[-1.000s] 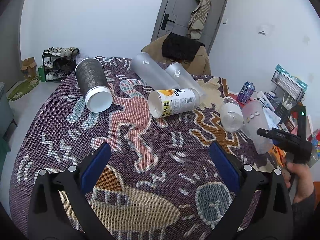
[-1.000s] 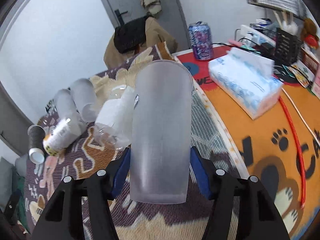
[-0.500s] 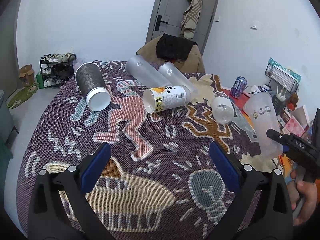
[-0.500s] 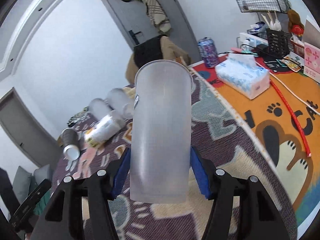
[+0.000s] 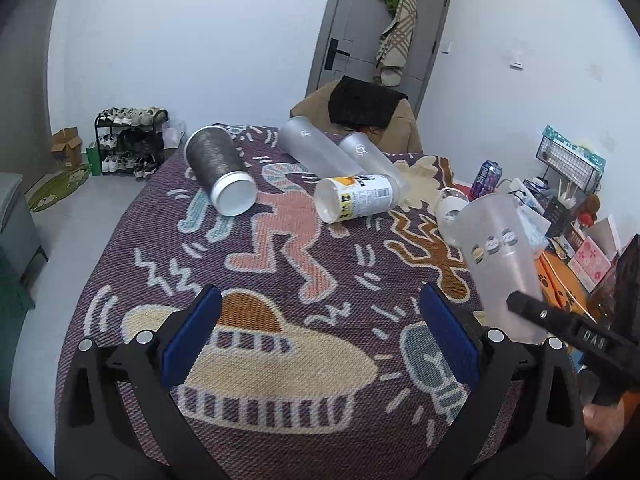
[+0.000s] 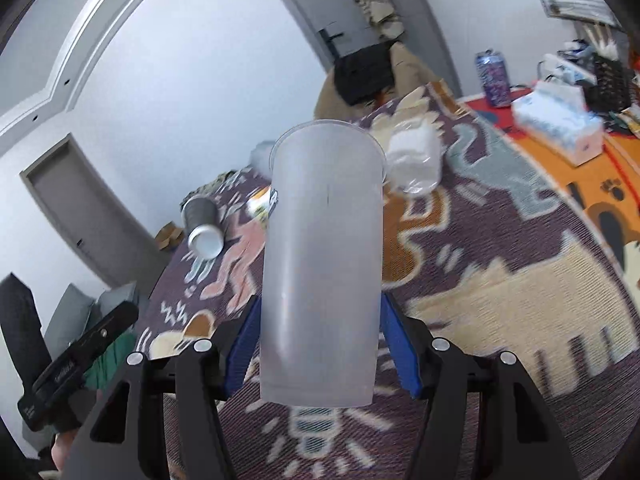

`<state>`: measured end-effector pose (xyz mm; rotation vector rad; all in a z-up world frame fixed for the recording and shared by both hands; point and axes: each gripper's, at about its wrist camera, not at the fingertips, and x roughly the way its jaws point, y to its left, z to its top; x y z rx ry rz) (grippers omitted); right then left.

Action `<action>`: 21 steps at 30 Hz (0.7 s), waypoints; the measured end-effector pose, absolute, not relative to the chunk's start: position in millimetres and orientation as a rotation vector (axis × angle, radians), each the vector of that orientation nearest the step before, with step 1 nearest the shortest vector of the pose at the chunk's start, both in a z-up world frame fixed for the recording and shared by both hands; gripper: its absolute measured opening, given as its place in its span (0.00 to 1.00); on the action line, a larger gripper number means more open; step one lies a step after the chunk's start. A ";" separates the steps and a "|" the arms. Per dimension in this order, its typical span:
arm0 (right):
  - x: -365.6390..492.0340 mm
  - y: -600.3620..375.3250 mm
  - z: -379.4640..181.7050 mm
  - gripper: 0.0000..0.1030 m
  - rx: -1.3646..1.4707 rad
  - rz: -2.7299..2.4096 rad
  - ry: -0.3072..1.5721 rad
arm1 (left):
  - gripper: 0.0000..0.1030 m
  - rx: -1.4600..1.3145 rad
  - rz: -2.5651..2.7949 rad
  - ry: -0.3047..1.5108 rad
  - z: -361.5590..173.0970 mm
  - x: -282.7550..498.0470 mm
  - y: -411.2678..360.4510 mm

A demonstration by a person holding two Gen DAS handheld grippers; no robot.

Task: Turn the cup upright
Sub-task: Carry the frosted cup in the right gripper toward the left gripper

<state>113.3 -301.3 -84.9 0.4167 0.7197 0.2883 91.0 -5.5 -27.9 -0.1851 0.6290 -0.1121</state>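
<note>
Right wrist view: frosted cup (image 6: 320, 264) clamped between the blue pads (image 6: 240, 350) of the right gripper (image 6: 320, 344), gripped near its closed base, rim pointing away from the camera, lifted clear of the patterned tablecloth (image 6: 500, 280). Left wrist view: same frosted cup (image 5: 500, 256) at the right, raised above the cloth, tilted a little with its mouth uppermost, the right gripper (image 5: 532, 312) crossing its lower part. Left gripper (image 5: 320, 336) spread wide, holding nothing, hovering over the near part of the tablecloth (image 5: 280, 280). Farther back on the cloth, lying on their sides: a dark grey cup (image 5: 218, 170) with its white end toward the camera, a yellow-labelled cup (image 5: 358, 198), two frosted tumblers (image 5: 320, 152) side by side behind it, and a clear cup (image 5: 452, 212) just behind the held one. Off the cloth at the right, a purple can (image 5: 486, 178) and a tissue box (image 6: 558, 130).
</note>
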 end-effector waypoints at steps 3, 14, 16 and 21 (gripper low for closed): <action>111.3 -281.6 -91.8 0.57 0.402 0.305 0.744 | 0.95 -0.187 -0.102 0.630 -29.9 85.5 2.8; 113.5 -232.2 -115.4 0.59 0.357 0.367 0.847 | 0.95 -0.209 -0.063 0.643 -36.3 74.5 30.2; 116.8 -227.5 -122.2 0.60 0.365 0.387 0.879 | 0.95 -0.214 -0.062 0.648 -37.3 75.0 31.7; 114.3 -232.4 -118.6 0.85 0.373 0.416 0.861 | 0.95 -0.204 -0.072 0.660 -37.1 82.1 25.8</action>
